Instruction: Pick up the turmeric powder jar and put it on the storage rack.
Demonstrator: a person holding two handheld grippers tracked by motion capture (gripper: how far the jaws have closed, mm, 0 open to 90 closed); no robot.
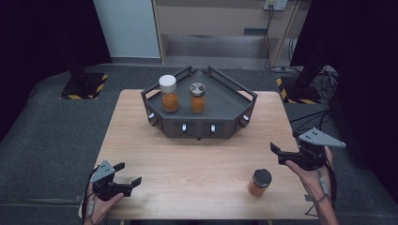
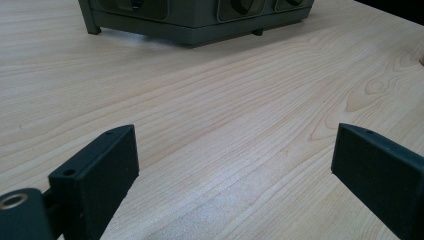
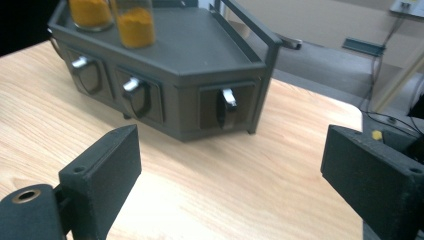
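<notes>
Sitting near the front edge of the table (image 1: 197,154), a small jar (image 1: 259,182) with a dark lid stands upright, just left of the right claw (image 1: 278,154) and closer to the person. That claw is wide open and empty, and much nearer the jar than the left claw (image 1: 127,174), also open and empty. Farther back, two more jars (image 1: 169,93) stand on a dark tray (image 1: 225,101).

Grey tray (image 1: 234,101) on the table (image 1: 197,159) holds two spice jars.

high view: above near edge, looks fwd + down over whole counter (image 1: 197,159). left tool view: low, close to wood, faces grey tray (image 2: 200,22). right tool view: a bit higher, faces tray's front corner. all share tray + counter.
</notes>
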